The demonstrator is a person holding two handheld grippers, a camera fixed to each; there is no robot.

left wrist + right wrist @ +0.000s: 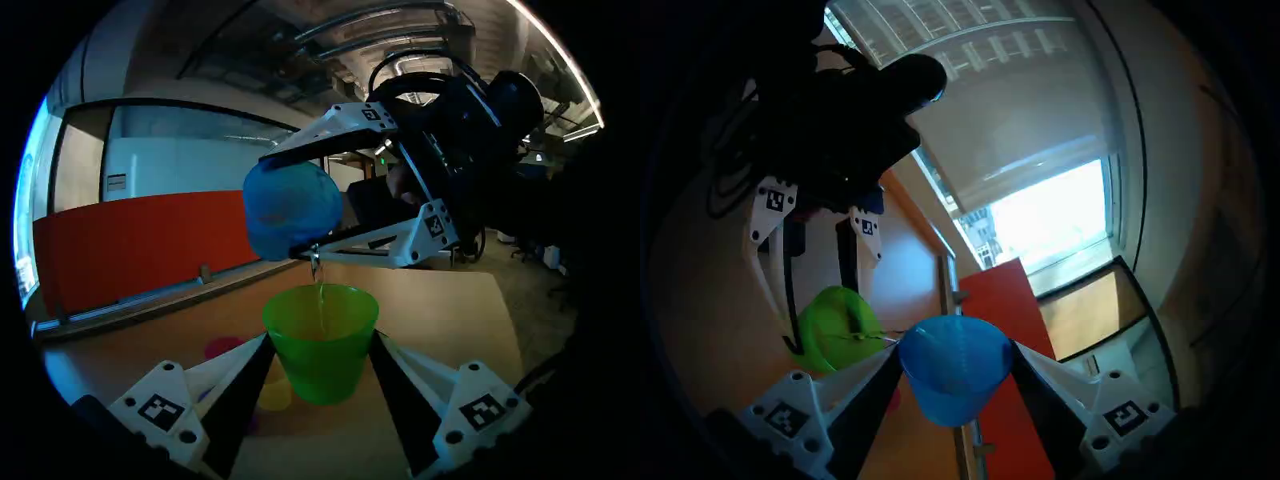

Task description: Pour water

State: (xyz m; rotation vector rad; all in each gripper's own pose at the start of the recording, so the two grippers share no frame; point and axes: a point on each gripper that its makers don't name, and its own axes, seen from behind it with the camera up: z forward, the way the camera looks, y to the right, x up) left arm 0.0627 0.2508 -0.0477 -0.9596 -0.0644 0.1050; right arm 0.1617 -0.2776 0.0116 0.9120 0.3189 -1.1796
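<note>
In the left gripper view my left gripper (320,352) is shut on a green cup (322,344), held upright above the wooden table (448,312). Above it the right gripper (308,208) holds a blue cup (290,210) tipped over, and a thin stream of water (321,296) runs from its rim into the green cup. In the right gripper view my right gripper (954,376) is shut on the blue cup (954,376), which is tilted toward the green cup (836,328). The left gripper (818,304) grips that green cup from above in this view.
A pink cup (222,347) and a yellow cup (275,394) stand on the table behind the green cup. A red partition (144,240) runs along the table's far side. A bright window (1048,216) lies beyond the blue cup.
</note>
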